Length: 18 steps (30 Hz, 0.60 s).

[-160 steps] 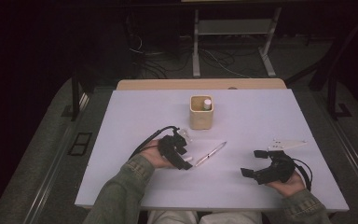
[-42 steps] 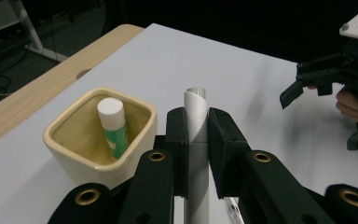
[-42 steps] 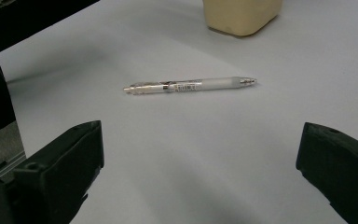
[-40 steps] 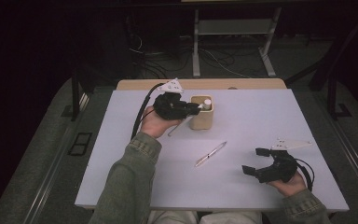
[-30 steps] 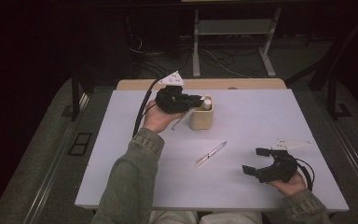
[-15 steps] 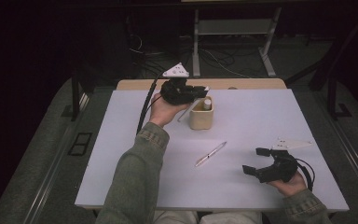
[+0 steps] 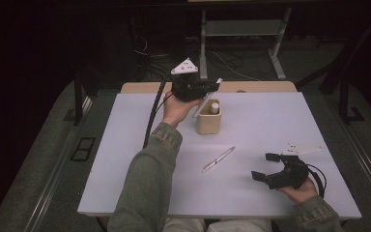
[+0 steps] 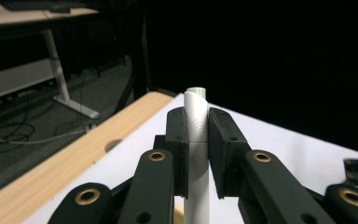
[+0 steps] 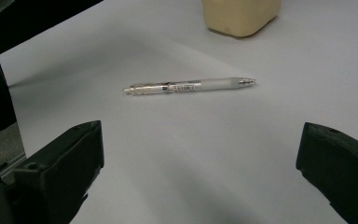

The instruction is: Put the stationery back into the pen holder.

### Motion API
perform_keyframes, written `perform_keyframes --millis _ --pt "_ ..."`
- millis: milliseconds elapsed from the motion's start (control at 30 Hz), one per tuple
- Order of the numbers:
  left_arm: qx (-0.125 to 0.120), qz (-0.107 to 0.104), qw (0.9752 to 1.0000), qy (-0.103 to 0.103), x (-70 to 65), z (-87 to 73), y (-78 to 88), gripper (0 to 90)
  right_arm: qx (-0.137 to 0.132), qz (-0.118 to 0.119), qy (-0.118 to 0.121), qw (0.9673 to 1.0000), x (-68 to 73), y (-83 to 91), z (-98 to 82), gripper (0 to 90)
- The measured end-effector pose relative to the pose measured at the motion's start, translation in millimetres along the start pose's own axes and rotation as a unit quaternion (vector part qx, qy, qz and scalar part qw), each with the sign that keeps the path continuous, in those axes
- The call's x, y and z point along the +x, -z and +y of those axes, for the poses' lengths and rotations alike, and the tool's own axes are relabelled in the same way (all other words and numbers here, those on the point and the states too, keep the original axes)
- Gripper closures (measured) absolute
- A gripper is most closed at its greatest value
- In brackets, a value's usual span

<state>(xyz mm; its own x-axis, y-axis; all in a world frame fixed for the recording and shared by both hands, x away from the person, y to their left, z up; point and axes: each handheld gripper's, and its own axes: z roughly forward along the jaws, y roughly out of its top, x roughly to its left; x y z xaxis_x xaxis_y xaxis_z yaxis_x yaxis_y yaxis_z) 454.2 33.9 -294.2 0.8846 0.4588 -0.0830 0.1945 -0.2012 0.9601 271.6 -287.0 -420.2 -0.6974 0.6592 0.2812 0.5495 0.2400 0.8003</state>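
A white pen point(image 8: 197, 135) is clamped between the pads of my left gripper point(image 8: 197, 149), which is shut on it. In the high view that left gripper point(image 7: 206, 92) hovers over the cream holder cup point(image 7: 207, 123) at the back of the table, and the held white pen point(image 7: 206, 99) slants down toward the cup's mouth. A white cylinder point(image 7: 214, 107) stands inside the cup. A clear pen point(image 7: 218, 159) lies flat mid-table, also the clear pen point(image 9: 189, 86) ahead of my right gripper point(image 9: 200, 158). My right gripper point(image 7: 269, 166) rests open near the front right.
The white table top point(image 7: 125, 159) has free room at the left and the front. A wooden strip point(image 7: 265, 86) runs along the back edge. The cream cup's base point(image 9: 240, 16) sits beyond the clear pen. Desk legs and cables stand on the floor behind.
My left gripper picked a white pen off the table, carried it back and rightward, and now holds it over the cup. The right gripper has stayed where it was.
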Motion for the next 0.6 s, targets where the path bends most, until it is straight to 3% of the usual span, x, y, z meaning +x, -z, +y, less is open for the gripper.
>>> perform_keyframes --millis 167,400,600 --pt "-0.022 0.007 0.9997 0.003 2.8 2.0 -4.9 77.9 0.001 0.0 0.0 1.0 0.3 -0.1 0.0 0.4" --pt "-0.053 0.012 0.9983 0.023 10.1 -3.1 -12.3 77.8 0.0 0.001 -0.001 1.0 0.2 0.1 0.0 0.4" --pt "-0.075 0.016 0.9969 0.017 12.7 -7.3 -21.5 77.8 0.0 0.002 -0.001 1.0 0.4 -0.9 0.0 0.4"
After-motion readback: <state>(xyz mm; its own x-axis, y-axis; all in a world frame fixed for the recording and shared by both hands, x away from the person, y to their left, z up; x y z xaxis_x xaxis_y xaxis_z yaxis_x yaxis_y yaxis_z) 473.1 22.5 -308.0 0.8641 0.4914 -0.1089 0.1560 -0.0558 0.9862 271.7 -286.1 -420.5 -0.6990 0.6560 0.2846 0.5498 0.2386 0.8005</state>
